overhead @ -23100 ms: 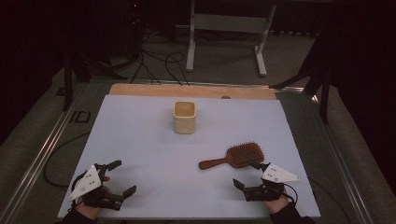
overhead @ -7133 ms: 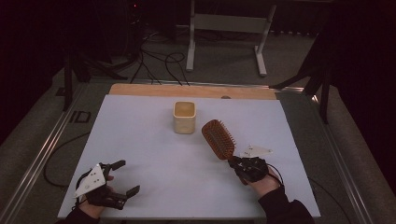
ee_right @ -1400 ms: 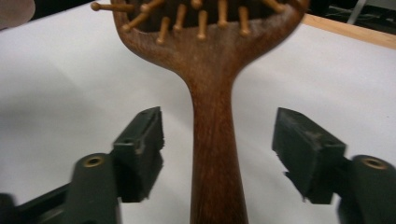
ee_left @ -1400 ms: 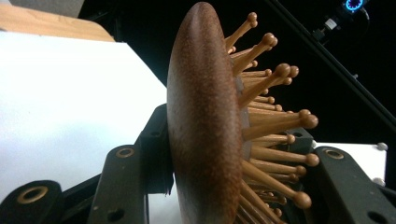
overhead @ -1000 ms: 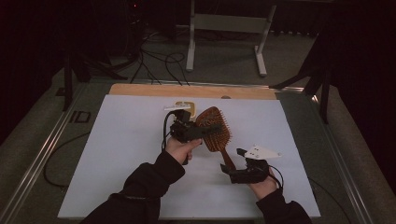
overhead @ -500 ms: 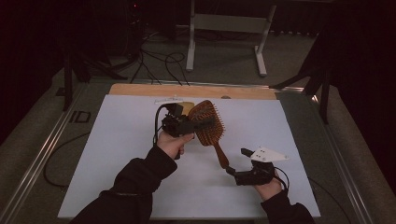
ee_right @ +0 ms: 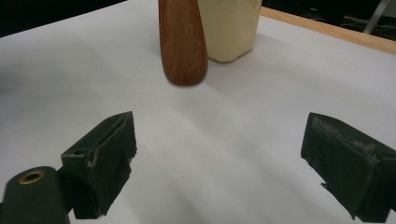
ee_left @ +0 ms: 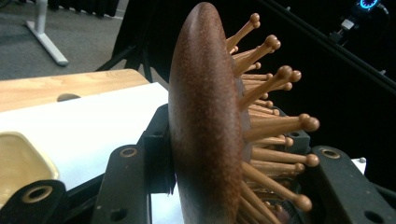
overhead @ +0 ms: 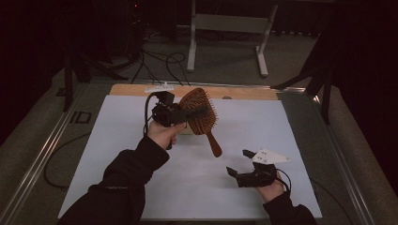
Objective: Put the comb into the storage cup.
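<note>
A wooden paddle hairbrush hangs in the air over the middle of the white table sheet, handle slanting down to the right. My left gripper is shut on its head. In the left gripper view a black finger presses the smooth back of the hairbrush, the other the bristle side. A cream cup stands just behind and below the brush. My right gripper rests low at the front right, open and holding nothing. In the right gripper view its gripper faces the handle tip and the cup.
A wooden strip runs along the table's far edge. Beyond it a metal stand and loose cables lie on the floor. Metal rails border the table left and right.
My left gripper has lifted the hairbrush up and to the left, toward the cup, so the handle end now hangs away from the right gripper. The right hand has hardly moved.
</note>
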Tool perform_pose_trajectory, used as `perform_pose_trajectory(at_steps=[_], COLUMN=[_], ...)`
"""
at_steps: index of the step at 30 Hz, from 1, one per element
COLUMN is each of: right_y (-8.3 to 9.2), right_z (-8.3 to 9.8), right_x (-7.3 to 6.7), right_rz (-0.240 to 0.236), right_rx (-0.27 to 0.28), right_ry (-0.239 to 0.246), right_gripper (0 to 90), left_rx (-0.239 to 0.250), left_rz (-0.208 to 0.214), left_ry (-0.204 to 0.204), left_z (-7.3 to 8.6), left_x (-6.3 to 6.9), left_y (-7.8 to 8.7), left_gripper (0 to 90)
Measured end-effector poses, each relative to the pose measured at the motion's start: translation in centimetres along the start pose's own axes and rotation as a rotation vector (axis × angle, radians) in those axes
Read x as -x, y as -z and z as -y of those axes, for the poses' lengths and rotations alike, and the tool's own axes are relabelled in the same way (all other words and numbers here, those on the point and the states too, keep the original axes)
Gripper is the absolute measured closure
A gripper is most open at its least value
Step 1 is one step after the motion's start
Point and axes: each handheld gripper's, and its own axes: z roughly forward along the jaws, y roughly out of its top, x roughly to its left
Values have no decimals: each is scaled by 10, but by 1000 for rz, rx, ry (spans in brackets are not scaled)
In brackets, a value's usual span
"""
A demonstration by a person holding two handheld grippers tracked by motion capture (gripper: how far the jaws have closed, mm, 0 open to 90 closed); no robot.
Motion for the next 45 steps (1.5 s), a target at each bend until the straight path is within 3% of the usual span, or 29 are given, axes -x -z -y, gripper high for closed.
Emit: perform_pose_trajectory(at_steps=[17,45], right_y=[0,1], right_z=[0,-1], right_x=[0,1], right_rz=[2,-14], right_rx=[4,9], right_ry=[0,9], right_gripper=[101,101], left_rx=[14,47], left_rz=[-67,-181], left_ry=[-46,-61], left_z=[-26,-69], left_x=[-9,-33], left_y=[18,30], left_gripper=[535,538])
